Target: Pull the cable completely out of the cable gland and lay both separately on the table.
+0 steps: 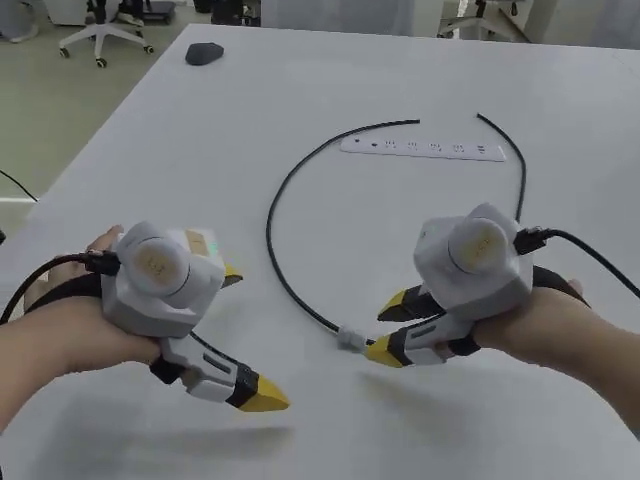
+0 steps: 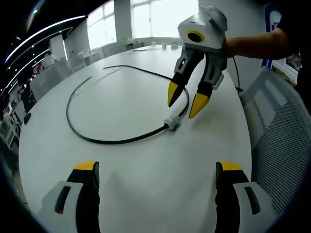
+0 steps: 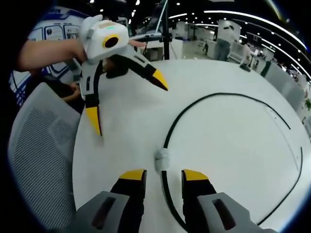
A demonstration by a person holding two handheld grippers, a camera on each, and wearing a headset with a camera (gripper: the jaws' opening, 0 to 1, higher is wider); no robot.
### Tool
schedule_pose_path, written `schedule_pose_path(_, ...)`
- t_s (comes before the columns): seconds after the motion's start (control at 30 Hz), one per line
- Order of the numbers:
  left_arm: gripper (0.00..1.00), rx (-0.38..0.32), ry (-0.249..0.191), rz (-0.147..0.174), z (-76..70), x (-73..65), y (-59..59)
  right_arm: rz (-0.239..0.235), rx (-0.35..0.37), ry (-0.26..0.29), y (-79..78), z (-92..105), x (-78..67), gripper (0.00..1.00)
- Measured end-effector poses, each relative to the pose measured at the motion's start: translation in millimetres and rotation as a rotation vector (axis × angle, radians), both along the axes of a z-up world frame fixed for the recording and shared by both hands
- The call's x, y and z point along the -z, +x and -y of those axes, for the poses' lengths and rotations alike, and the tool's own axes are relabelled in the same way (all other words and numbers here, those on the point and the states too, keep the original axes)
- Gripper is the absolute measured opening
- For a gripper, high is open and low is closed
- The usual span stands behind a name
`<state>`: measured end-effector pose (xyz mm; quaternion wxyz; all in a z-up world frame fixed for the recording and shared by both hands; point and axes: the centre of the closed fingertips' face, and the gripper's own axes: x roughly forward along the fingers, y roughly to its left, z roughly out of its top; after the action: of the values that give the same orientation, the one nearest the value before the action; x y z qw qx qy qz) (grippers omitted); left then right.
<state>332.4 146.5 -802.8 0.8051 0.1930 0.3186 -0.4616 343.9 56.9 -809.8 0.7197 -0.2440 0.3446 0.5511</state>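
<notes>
Right gripper low over white table, office chair beyond

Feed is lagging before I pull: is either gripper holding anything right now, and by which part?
Nothing is held. The left gripper is open and empty; the right gripper, jaws open, straddles the cable right beside the cable gland, unclamped.

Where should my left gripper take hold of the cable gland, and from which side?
Pinch the cable gland across its body, coming down from the side of the left gripper. It lies flat with the cable threaded through, and the right gripper straddles the cable on the far side.
</notes>
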Motion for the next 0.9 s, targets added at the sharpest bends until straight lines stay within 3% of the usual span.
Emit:
schedule_pose_path(0.33, 0.98, 0.023, -0.001, 0.015, 2.5, -0.9, -0.6, -0.009, 0.011, -0.002, 1.8, -10.1, 17.0, 0.19)
schedule_pose_path(0.47, 0.97, 0.021, -0.007, 0.014, 3.3, -1.8, 0.0, 0.009, 0.018, 0.004, 6.3, -10.6, 14.7, 0.14)
schedule_pose_path(0.63, 0.99, 0.010, -0.011, 0.037, 6.6, -4.4, 4.1, 0.011, 0.015, 0.012, 4.7, -13.2, 14.9, 0.09)
schedule_pose_path(0.73, 0.98, 0.010, -0.031, 0.030, 11.9, -7.0, 3.2, 0.026, 0.020, 0.012, 2.9, -13.3, 15.2, 0.09)
schedule_pose_path(0.83, 0.97, 0.016, -0.030, 0.032, 15.8, -8.2, 2.3, 0.004, 0.035, 0.017, 0.8, -10.6, 15.0, 0.08)
schedule_pose_path(0.87, 0.95, 0.035, 0.018, 0.069, 12.1, -6.9, 5.6, -0.007, 0.042, 0.014, -0.2, -7.2, 15.2, 0.08)
schedule_pose_path(0.9, 0.94, 0.044, 0.052, 0.085, 8.9, -5.2, 6.8, -0.007, 0.037, 0.015, -1.1, -5.5, 15.1, 0.08)
